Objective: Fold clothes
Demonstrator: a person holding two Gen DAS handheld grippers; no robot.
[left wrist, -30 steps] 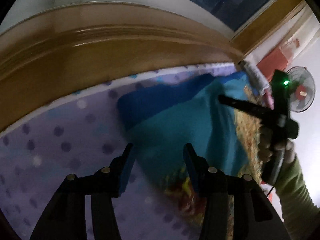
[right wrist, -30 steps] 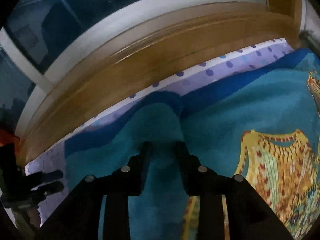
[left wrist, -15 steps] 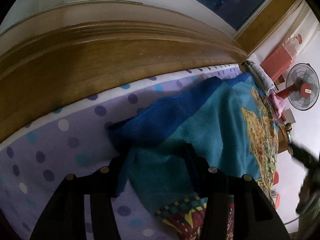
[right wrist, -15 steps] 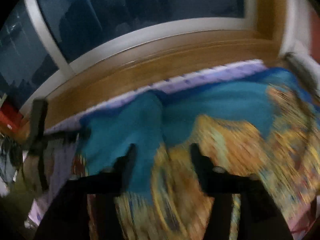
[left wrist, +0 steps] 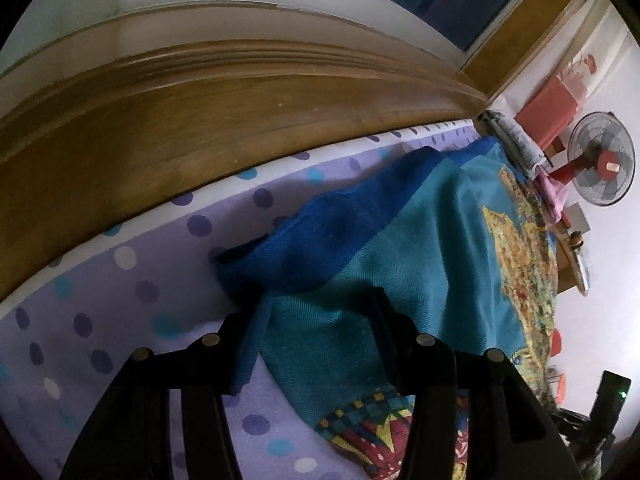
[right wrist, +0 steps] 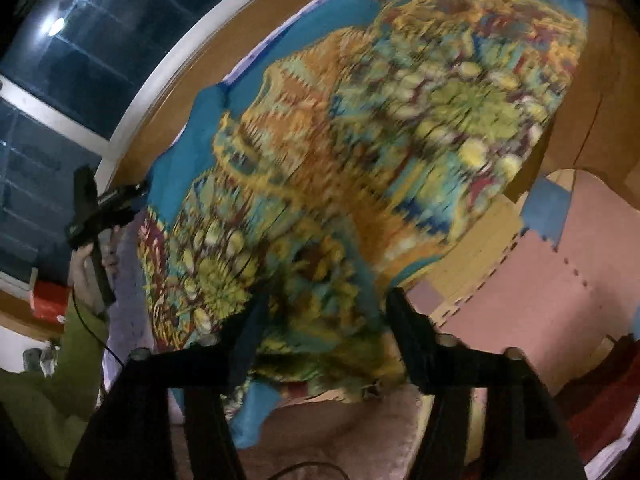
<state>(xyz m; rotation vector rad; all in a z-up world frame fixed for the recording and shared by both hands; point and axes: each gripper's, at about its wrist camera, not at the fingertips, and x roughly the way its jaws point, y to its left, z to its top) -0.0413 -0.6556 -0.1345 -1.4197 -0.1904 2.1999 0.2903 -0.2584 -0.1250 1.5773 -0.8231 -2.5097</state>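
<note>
The left gripper pointed steeply down, jaws parted around cloth — the right gripper, blurred, was closing its wide jaws.

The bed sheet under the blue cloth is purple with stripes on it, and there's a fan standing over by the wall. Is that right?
Almost. The bed sheet is purple, but it has polka dots, not stripes: dark purple, teal and white ones. The left wrist view shows them clearly beside the blue cloth. The fan by the wall is there, just as you said.
</note>
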